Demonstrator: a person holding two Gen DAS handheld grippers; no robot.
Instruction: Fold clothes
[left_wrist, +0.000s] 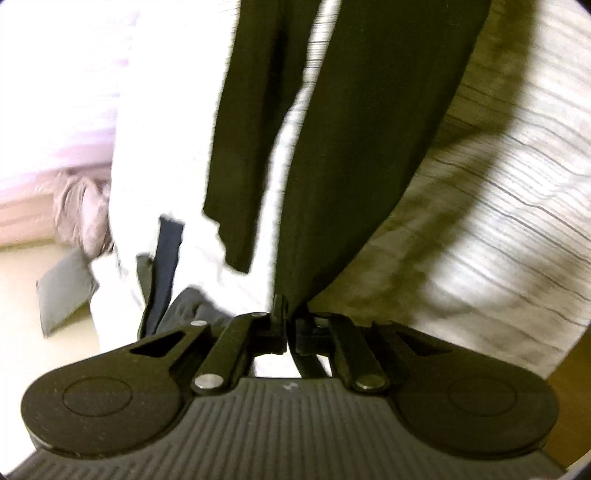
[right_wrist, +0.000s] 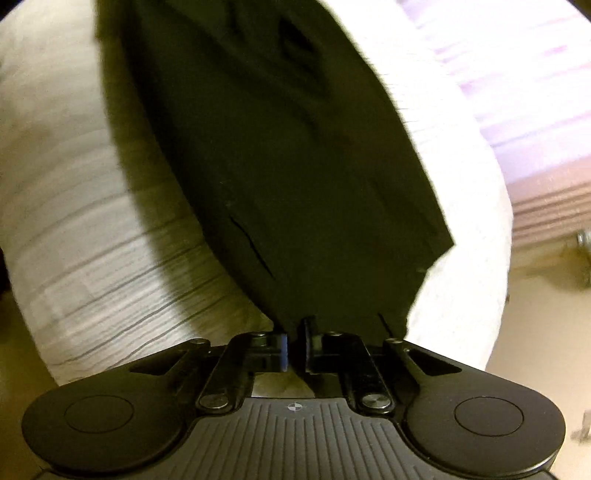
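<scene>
A dark olive-black garment (left_wrist: 354, 155) hangs stretched away from my left gripper (left_wrist: 290, 325), which is shut on its edge. A sleeve (left_wrist: 243, 155) of it dangles to the left. In the right wrist view the same dark garment (right_wrist: 288, 177) spreads out from my right gripper (right_wrist: 295, 343), which is shut on another part of its edge. Both grippers hold it up above a white bed cover with thin grey stripes (left_wrist: 498, 221), which also shows in the right wrist view (right_wrist: 92, 240). Both views are motion-blurred.
Other clothes, dark blue and grey (left_wrist: 166, 280), lie at the bed's left edge. A grey cushion (left_wrist: 62, 288) and a pinkish bundle (left_wrist: 81, 210) lie on the pale floor (left_wrist: 37, 350). A bright window or curtain (right_wrist: 517, 74) is behind the bed.
</scene>
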